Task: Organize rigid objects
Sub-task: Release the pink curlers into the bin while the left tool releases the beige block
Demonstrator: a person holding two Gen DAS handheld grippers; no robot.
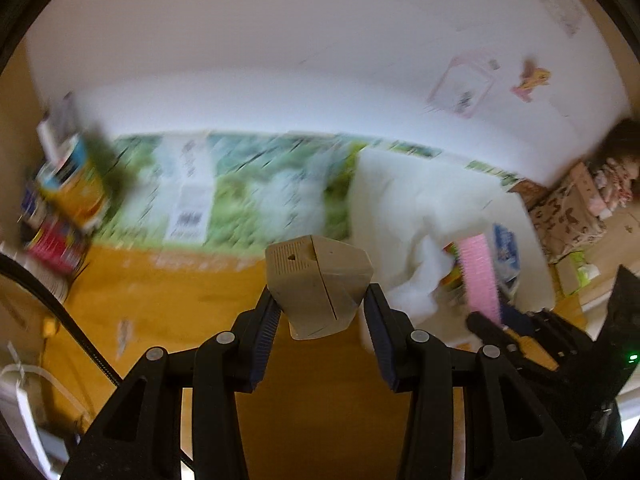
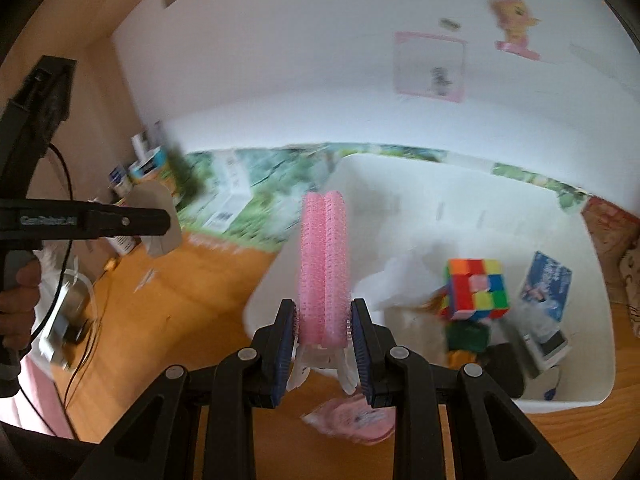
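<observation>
My left gripper (image 1: 322,304) is shut on a beige angular plastic block (image 1: 320,284) and holds it above the wooden table (image 1: 180,300). It also shows in the right wrist view (image 2: 158,222) at the left. My right gripper (image 2: 324,324) is shut on a pink bristly hair-roller clip (image 2: 324,264), upright, over the near left edge of the white bin (image 2: 460,208). The clip shows in the left wrist view (image 1: 478,276) at the right. In the bin lie a Rubik's cube (image 2: 476,290) and a blue-white box (image 2: 544,284).
A green printed carton (image 1: 248,184) lies along the back wall. Colourful boxes (image 1: 68,192) stack at the far left. A pink round item (image 2: 352,420) lies on the table under my right gripper. Cables (image 2: 88,320) and a patterned box (image 1: 568,208) flank the area.
</observation>
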